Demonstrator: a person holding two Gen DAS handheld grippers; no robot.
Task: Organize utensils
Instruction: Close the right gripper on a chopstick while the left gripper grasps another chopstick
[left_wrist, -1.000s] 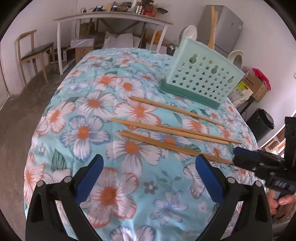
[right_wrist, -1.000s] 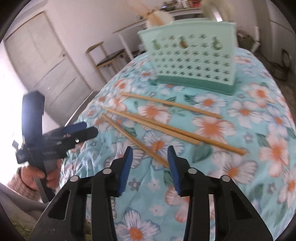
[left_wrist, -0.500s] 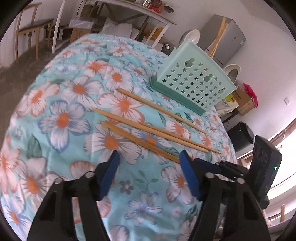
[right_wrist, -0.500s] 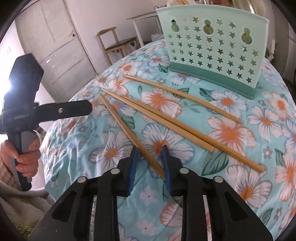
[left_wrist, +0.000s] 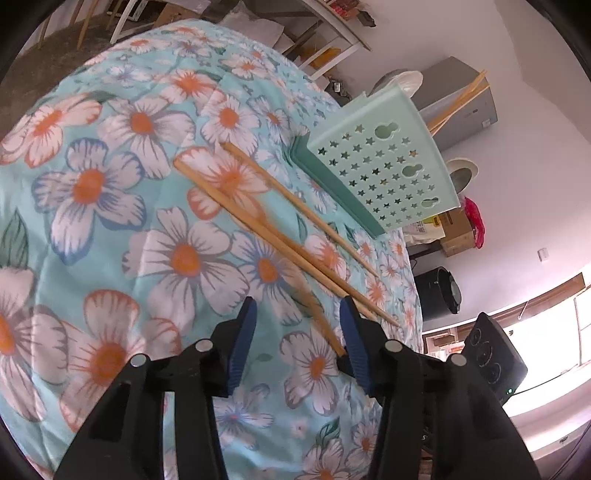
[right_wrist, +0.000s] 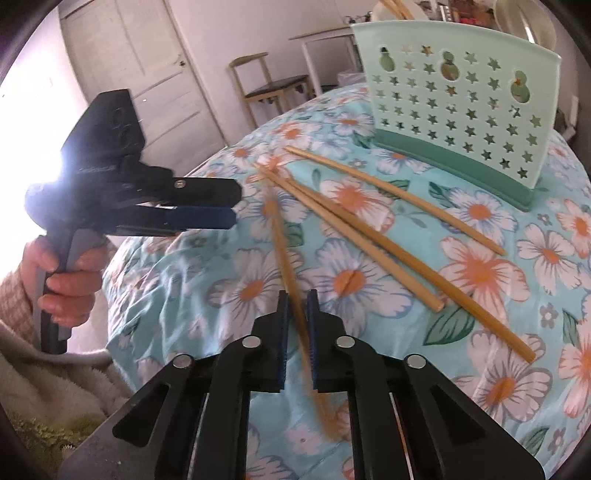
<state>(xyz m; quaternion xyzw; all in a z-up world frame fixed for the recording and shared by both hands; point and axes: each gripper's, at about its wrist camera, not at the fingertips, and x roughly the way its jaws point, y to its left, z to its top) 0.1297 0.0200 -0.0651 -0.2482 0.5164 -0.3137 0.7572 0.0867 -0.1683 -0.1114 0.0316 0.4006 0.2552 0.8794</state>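
Observation:
Several wooden chopsticks lie on the floral tablecloth (right_wrist: 480, 273) in front of a mint-green star-punched holder (right_wrist: 454, 110) (left_wrist: 380, 177), which has more chopsticks (left_wrist: 458, 99) standing in it. My right gripper (right_wrist: 297, 314) is shut on the nearest chopstick (right_wrist: 284, 251), which is blurred and angled away from the pair (right_wrist: 354, 240) lying beside it. My left gripper (left_wrist: 297, 325), also seen at the left in the right wrist view (right_wrist: 207, 206), hovers over the cloth with its jaws closing. The held chopstick (left_wrist: 325, 325) shows between its fingers, and the pads do not touch it.
The tablecloth falls away at the table's near edge. Beyond the table stand a wooden chair (right_wrist: 269, 81), a white door (right_wrist: 147, 74), a white side table (left_wrist: 332, 22), a black bin (left_wrist: 437, 291) and a cardboard box (left_wrist: 454, 229). A hand (right_wrist: 66, 280) grips the left tool.
My right gripper has closed onto the nearest chopstick, which has swung away from the others. My left gripper's jaws have narrowed and it has rolled, tilting its view.

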